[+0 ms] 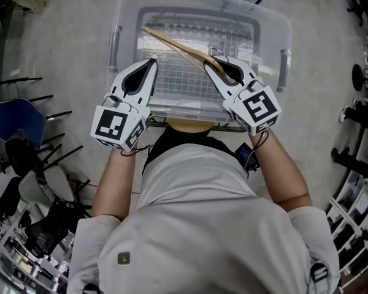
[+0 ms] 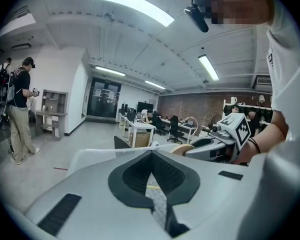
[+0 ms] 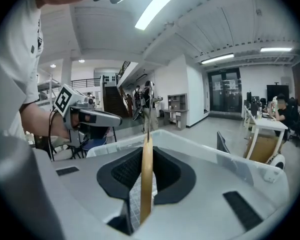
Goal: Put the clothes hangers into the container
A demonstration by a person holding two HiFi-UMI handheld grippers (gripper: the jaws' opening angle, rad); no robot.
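A clear plastic container (image 1: 127, 8) with a grid-patterned bottom stands in front of me. My right gripper (image 1: 207, 64) is shut on a wooden clothes hanger (image 1: 178, 46). The hanger slants up and left over the container's inside, and its metal hook shows near the jaws. In the right gripper view the hanger (image 3: 146, 184) stands on edge between the jaws of the right gripper (image 3: 146, 146), above the container's rim (image 3: 205, 146). My left gripper (image 1: 152, 62) hovers over the container's near left part, its tips together and nothing between them. The left gripper view shows the left gripper (image 2: 151, 151) shut.
A tan rounded piece (image 1: 189, 125) shows just under the container's near rim. Chairs (image 1: 18, 121) stand at the left and shelving (image 1: 356, 188) at the right. A person (image 2: 20, 109) stands far off, and there are desks with seated people (image 2: 155, 121) beyond.
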